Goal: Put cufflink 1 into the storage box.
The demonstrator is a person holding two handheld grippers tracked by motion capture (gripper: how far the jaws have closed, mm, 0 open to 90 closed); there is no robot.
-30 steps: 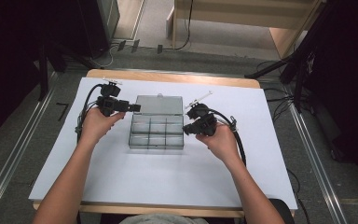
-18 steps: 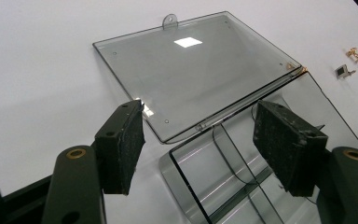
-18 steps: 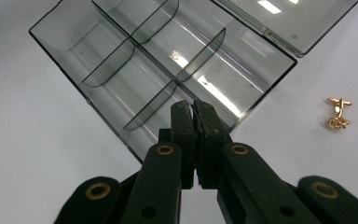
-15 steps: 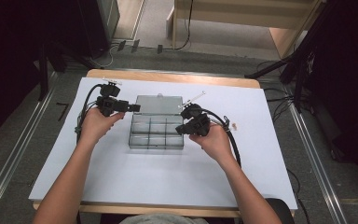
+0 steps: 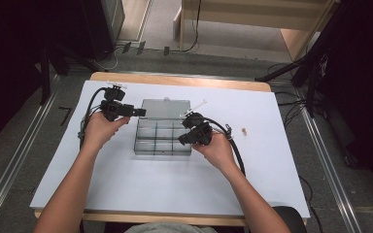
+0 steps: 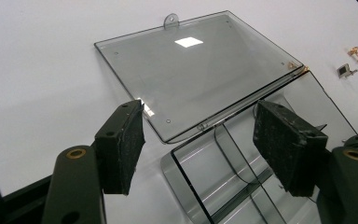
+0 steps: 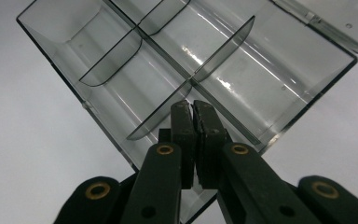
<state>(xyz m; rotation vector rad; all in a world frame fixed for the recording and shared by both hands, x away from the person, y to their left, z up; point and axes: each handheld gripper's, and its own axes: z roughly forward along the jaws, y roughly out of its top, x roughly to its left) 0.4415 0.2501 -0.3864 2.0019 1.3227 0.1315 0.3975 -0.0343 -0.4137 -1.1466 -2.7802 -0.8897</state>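
Observation:
A clear grey compartment box (image 5: 148,144) lies at the middle of the white table, its lid (image 5: 165,108) folded flat behind it. My left gripper (image 5: 137,113) is at the box's far left corner, open, with nothing between its jaws. In the left gripper view the gripper (image 6: 198,109) frames the hinge between the lid (image 6: 196,65) and the box (image 6: 205,172). My right gripper (image 5: 181,139) hangs over the box's right side, shut. In the right gripper view its tips (image 7: 194,108) are pressed together just above the dividers of the box (image 7: 98,60), and I see nothing between them.
A small gold piece (image 5: 244,131) lies on the table right of the box. The left gripper view shows it as a gold cufflink (image 6: 356,52) with a dark-faced one (image 6: 345,70) beside it. White table surface (image 5: 150,189) stretches in front of the box.
My right gripper has moved left and down, from beside the box's right edge to over its right compartments. The left gripper has stayed put.

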